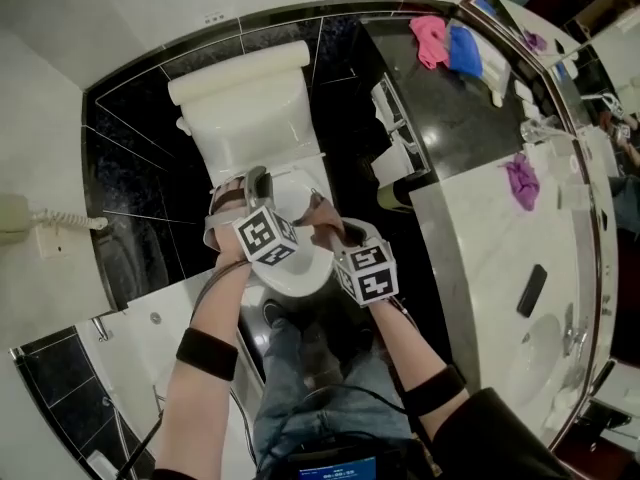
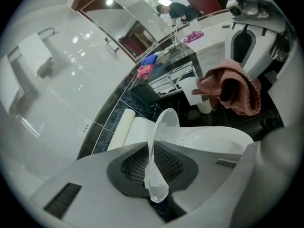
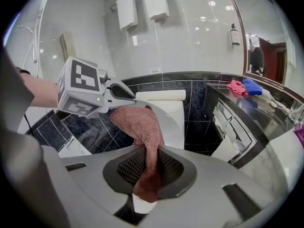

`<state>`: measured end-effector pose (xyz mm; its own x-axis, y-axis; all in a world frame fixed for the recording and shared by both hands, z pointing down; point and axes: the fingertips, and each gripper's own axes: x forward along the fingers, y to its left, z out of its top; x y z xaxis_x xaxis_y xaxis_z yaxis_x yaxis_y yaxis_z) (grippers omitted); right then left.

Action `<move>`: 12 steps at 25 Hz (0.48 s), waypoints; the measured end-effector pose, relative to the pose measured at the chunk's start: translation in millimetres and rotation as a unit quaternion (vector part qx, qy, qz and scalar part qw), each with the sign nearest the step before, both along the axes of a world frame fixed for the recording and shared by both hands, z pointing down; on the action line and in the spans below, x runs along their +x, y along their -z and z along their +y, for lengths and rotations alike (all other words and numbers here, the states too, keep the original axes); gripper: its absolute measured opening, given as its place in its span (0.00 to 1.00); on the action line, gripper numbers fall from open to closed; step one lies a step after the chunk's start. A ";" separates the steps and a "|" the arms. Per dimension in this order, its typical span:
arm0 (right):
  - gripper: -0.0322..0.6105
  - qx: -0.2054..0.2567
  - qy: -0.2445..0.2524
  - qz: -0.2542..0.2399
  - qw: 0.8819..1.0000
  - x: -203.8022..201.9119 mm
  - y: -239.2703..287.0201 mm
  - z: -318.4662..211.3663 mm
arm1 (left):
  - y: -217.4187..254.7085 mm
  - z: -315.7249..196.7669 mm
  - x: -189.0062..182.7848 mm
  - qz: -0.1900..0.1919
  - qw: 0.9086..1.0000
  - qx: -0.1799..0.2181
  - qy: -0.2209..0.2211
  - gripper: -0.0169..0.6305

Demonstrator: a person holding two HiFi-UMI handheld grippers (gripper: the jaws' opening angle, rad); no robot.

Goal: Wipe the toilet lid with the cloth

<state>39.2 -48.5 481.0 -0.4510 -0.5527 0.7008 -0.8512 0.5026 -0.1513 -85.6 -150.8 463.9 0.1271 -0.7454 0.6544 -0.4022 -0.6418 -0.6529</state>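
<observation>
Left tongs (image 2: 153,169) tight on the toilet lid (image 2: 166,123) edge; right tongs (image 3: 149,169) tight on the cloth (image 3: 140,122) nearby.

A bathroom: white toilet (image 1: 250,113) against black tiles (image 1: 130,158), marble vanity (image 1: 480,233) with basin (image 1: 535,353), wall mirror (image 3: 268,37), hanging towels (image 3: 142,6)

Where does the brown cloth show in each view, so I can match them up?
Head view: the brown cloth sits near the picture's centre.
Left gripper view: brown cloth at upper right, hanging bunched.
Right gripper view: brown cloth at centre, clamped between the jaws.
Shared landmark: the pink cloth on the dark counter.
</observation>
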 end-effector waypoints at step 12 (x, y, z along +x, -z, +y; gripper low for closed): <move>0.17 0.002 0.042 -0.042 0.998 47.6 -30.2 64.1 | -55.6 134.0 36.0 -0.018 0.996 0.048 0.076 0.09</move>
<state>86.8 15.6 511.2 -0.5523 -0.5137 0.6565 -0.7906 0.5726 -0.2170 -49.6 -16.8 519.5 -0.0153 -0.8139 0.5808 -0.4653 -0.5084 -0.7246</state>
